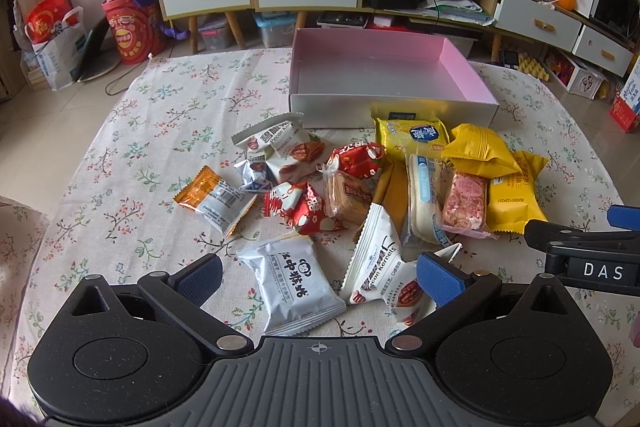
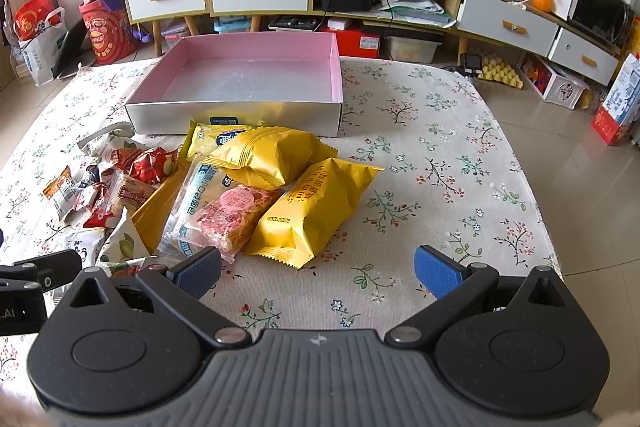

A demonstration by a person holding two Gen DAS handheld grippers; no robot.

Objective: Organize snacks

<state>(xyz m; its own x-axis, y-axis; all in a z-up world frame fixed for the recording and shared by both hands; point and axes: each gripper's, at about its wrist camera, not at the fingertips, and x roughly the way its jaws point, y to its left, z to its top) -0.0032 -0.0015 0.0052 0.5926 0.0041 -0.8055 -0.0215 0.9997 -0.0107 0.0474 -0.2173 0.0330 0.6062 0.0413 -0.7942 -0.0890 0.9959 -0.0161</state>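
We hold both grippers wide open and empty. The white monkey packet [image 1: 295, 285] lies just ahead between the left gripper [image 1: 320, 277] fingers (long axis slanting away), nearer than the right gripper [image 2: 318, 273]; the pink box [image 1: 464, 67] waits beyond.

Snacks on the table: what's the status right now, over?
Left gripper open, right gripper open, both empty. Snacks piled loose; pink box holds none. Nothing blocking.

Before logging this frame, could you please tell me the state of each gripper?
Left gripper: open, holding nothing, above the snacks.
Right gripper: open, holding nothing, above the tablecloth.
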